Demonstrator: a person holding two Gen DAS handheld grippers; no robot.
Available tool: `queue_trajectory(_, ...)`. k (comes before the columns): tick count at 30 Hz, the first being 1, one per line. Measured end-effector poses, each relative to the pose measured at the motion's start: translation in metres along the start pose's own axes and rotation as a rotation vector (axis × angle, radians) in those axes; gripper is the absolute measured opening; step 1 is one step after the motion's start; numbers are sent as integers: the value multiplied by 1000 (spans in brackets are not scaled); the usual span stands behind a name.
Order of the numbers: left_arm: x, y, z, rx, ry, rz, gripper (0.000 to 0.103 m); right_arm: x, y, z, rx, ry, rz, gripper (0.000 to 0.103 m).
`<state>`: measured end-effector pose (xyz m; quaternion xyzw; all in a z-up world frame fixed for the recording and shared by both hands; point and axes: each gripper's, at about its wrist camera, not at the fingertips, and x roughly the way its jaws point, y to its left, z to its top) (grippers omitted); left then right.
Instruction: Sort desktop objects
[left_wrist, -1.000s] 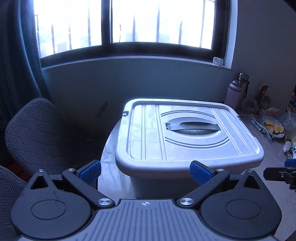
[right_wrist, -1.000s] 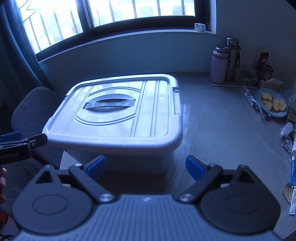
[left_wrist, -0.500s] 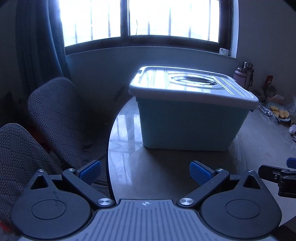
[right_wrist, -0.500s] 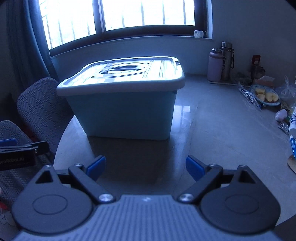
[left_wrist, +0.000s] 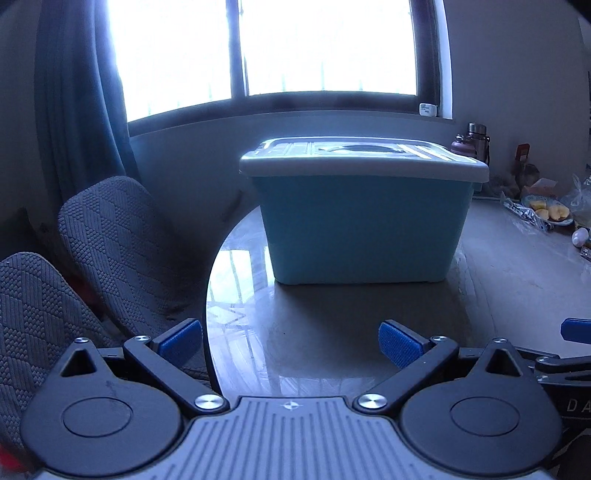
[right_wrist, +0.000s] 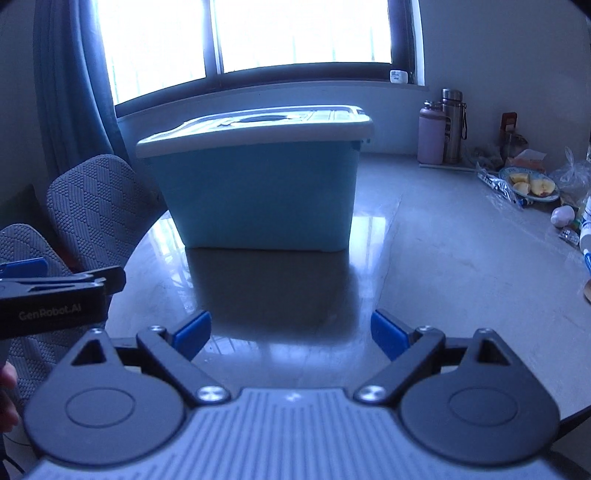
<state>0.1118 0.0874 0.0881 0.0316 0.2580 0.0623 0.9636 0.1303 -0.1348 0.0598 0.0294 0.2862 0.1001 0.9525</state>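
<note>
From my left wrist view, my left gripper (left_wrist: 291, 343) sits low in the frame with its blue pads spread wide and nothing between them, hovering over the near edge of the table (left_wrist: 332, 332). The blue storage bin (left_wrist: 364, 229) fills the middle of the frame, standing on the table with its pale lid (left_wrist: 364, 158) seated flat on top, so I judge nothing can go in until that lid comes off. Grey chairs (left_wrist: 110, 240) crowd the left side, and at the far right edge I make out a plate of fruit (left_wrist: 548, 213) among loose clutter. From my right wrist view, my right gripper (right_wrist: 291, 334) is likewise wide open and empty at the bottom of the frame, the bin now in the centre left and the bottles (right_wrist: 443, 127) standing upper right by the wall. The things to sort lie along the right edge: a wrapped packet (right_wrist: 496, 186), a small white object (right_wrist: 562, 215) and other bits too small to name. My left claw shows at the left edge, apart from the bin. To do this step well, I think I should bring both claws level to the lid's opposite rims, grip under the lip evenly, and lift straight up so the bin does not slide on the glossy top
</note>
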Motion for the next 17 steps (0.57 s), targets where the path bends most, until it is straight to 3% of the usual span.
queue_trajectory(17,4,-3,-6,-17,6,-22,103,-2,4,-4,-7,-6,6,93)
